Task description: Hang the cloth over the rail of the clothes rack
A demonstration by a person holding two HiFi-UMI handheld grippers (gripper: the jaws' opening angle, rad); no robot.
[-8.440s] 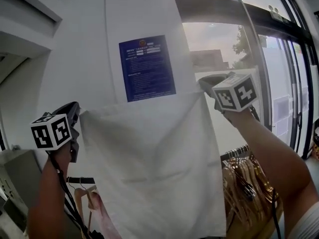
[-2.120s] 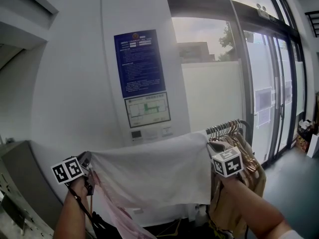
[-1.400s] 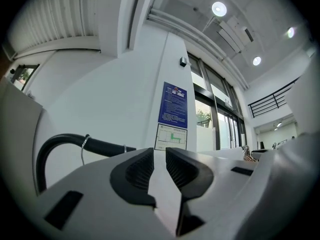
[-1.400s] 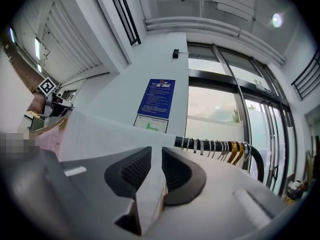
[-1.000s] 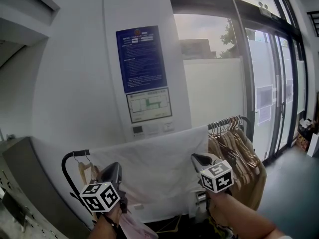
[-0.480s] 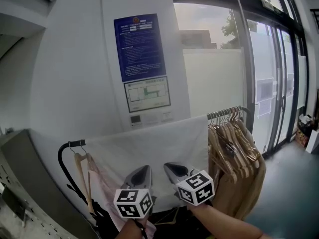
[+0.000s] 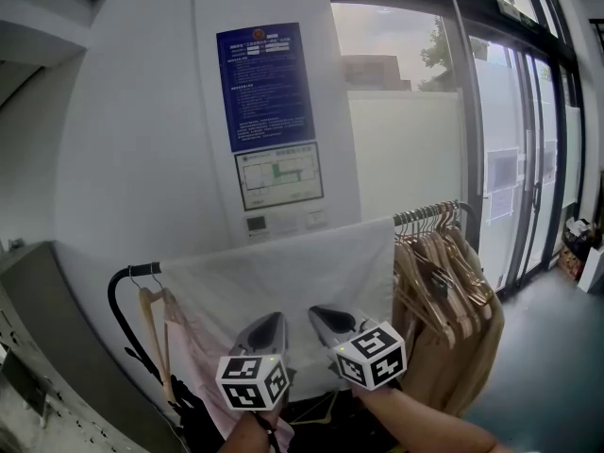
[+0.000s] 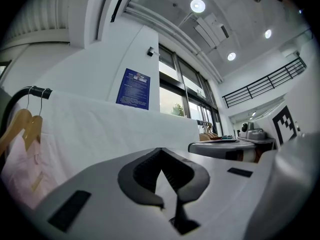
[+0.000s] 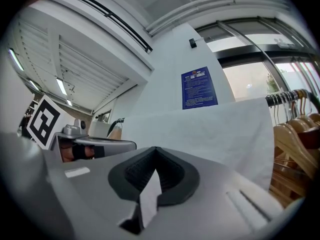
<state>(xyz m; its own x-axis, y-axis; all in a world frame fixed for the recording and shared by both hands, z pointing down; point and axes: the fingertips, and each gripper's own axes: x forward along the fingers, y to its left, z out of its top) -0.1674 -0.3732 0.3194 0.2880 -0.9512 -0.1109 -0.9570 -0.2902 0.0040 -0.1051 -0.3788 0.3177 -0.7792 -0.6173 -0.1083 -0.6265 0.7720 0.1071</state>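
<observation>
Where the wall [image 7: 123, 159] meets the window [image 7: 415, 130], the rack [image 7: 113, 305] stands across my head view. The cloth [image 7: 283, 272] lies spread over its rail [image 7: 142, 269], between a pink garment [image 7: 193, 347] on the left and a row of hangers [image 7: 444, 262] on the right. I judge the hanging itself done and the hands-off step to be the one in hand. Both tools sit side by side in front of the cloth, clear of it. The left gripper [image 7: 272, 323] has its jaws closed on nothing, and the right gripper [image 7: 319, 315] is likewise closed and empty.

The next move, as I read it, calls for little. I could check that the drape sits even, and reopen a jaw only if an edge needs a tug.

The rail under the cloth is covered, so I cannot tell how much fabric falls behind it. The rack's feet are cut off at the bottom of the frame, and the blue poster's [image 7: 265, 86] print is too small to read.
</observation>
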